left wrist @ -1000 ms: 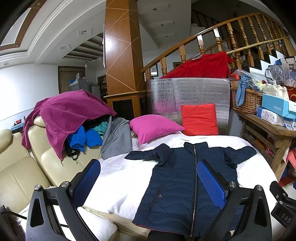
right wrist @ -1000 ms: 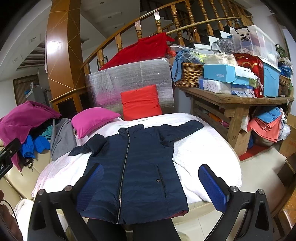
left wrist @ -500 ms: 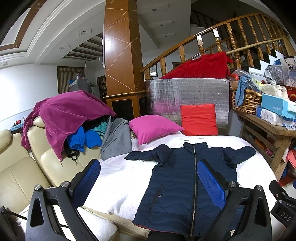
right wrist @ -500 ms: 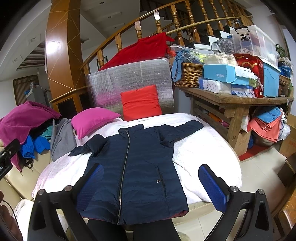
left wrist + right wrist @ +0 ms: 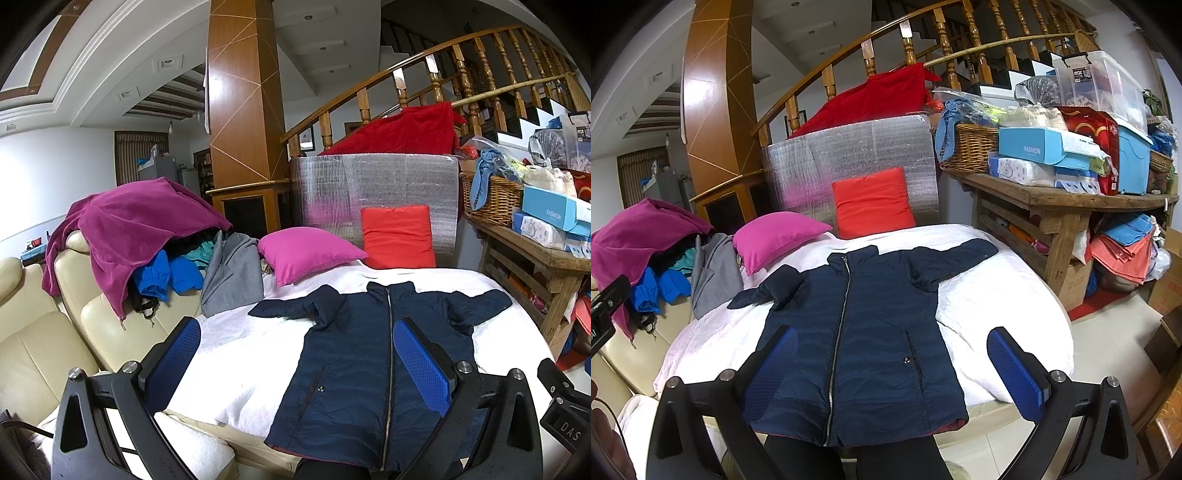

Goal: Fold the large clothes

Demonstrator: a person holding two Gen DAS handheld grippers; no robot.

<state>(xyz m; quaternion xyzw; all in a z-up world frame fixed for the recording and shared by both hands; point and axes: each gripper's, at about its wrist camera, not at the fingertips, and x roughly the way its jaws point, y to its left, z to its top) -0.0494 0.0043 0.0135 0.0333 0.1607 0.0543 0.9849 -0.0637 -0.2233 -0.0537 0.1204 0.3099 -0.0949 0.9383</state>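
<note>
The navy coat [image 5: 857, 332] lay zipped and flat on the white bed [image 5: 990, 295], hem hanging over the near edge. Both the left gripper [image 5: 306, 365] and right gripper [image 5: 897, 373] hovered released, empty. Slippery padding might slide off when lifted.

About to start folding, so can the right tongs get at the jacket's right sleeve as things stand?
Probably yes. The right tongs are open and empty, and the sleeve lies flat on the white cover with nothing on it or in between.
</note>
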